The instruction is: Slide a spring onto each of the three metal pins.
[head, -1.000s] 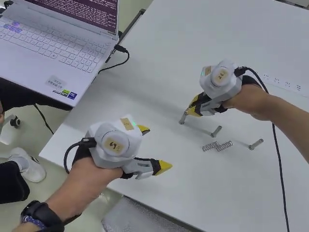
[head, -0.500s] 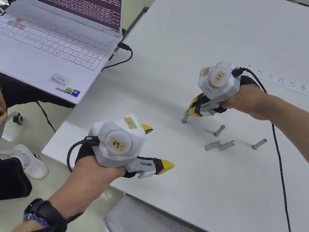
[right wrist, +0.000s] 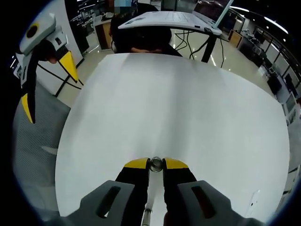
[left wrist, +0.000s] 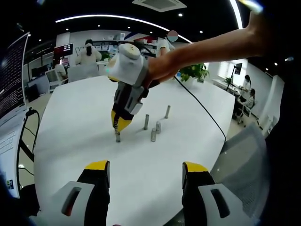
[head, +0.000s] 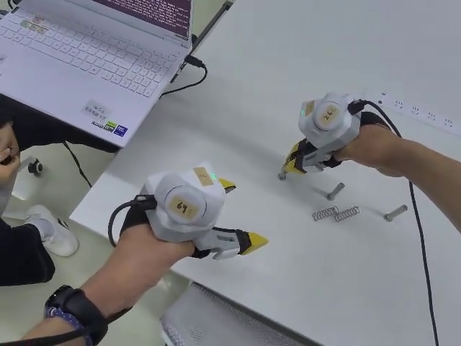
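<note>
One short grey metal pin point(head: 282, 175) hangs steeply tilted, pinched in the right gripper point(head: 289, 168), its lower end near the white table point(head: 288, 72). A second pin point(head: 335, 191) and a third pin point(head: 395, 213) lie flat, with two small coiled wire springs point(head: 325, 213) point(head: 346, 213) lying end to end between them.

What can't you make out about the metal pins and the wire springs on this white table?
Head view: the jaws of the yellow-tipped right gripper cover the top of the short grey metal pin, so any spring on it is hidden.
Right gripper view: the same jaws cover that pin's shaft.
Left gripper view: the small grey pieces on the white table are too small to tell pins from springs.
</note>
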`<control>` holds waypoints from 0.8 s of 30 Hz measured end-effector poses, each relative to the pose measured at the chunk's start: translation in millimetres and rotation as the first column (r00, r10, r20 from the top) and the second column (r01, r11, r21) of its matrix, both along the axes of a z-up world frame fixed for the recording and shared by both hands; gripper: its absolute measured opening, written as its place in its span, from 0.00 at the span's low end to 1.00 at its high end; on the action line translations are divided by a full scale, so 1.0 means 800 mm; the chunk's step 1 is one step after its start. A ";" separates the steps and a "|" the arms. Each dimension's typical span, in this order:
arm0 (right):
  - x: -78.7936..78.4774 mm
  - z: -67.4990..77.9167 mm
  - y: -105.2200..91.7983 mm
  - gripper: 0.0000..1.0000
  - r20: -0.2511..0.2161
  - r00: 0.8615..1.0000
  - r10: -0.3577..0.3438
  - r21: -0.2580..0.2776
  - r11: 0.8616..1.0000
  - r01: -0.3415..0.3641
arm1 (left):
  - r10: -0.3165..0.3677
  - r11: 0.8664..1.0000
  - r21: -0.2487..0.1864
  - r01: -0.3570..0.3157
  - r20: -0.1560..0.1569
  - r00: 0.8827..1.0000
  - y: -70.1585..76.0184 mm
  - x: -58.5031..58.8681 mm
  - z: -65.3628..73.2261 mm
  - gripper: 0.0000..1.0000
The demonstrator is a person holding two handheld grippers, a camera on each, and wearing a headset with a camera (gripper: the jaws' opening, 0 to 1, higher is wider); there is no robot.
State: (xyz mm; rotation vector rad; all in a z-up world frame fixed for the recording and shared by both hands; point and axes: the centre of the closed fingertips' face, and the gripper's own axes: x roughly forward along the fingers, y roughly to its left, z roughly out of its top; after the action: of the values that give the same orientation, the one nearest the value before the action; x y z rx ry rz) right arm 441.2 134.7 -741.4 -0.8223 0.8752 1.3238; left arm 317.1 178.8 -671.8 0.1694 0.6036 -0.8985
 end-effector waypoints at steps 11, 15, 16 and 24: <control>-0.004 -0.015 0.003 0.09 -0.005 1.000 0.023 -0.027 0.999 -0.024 | 0.002 1.000 -0.004 -0.002 0.003 1.000 0.001 0.003 0.003 0.58; -0.005 -0.020 0.004 0.09 -0.009 0.999 0.032 -0.037 0.999 -0.032 | 0.006 1.000 -0.007 -0.006 0.003 1.000 0.002 0.004 0.003 0.58; -0.006 -0.021 0.004 0.09 -0.010 0.999 0.034 -0.038 0.999 -0.034 | 0.007 1.000 -0.007 -0.007 0.002 1.000 0.002 0.004 0.003 0.58; -0.006 -0.027 0.005 0.09 -0.013 0.999 0.042 -0.051 0.998 -0.042 | 0.014 1.000 -0.006 -0.014 0.000 1.000 0.005 0.003 0.002 0.58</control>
State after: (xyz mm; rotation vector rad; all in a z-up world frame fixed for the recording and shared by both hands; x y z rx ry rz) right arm 436.8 138.5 -763.1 -0.8777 0.9087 1.3486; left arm 319.7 182.7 -670.2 0.1600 0.6009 -0.8870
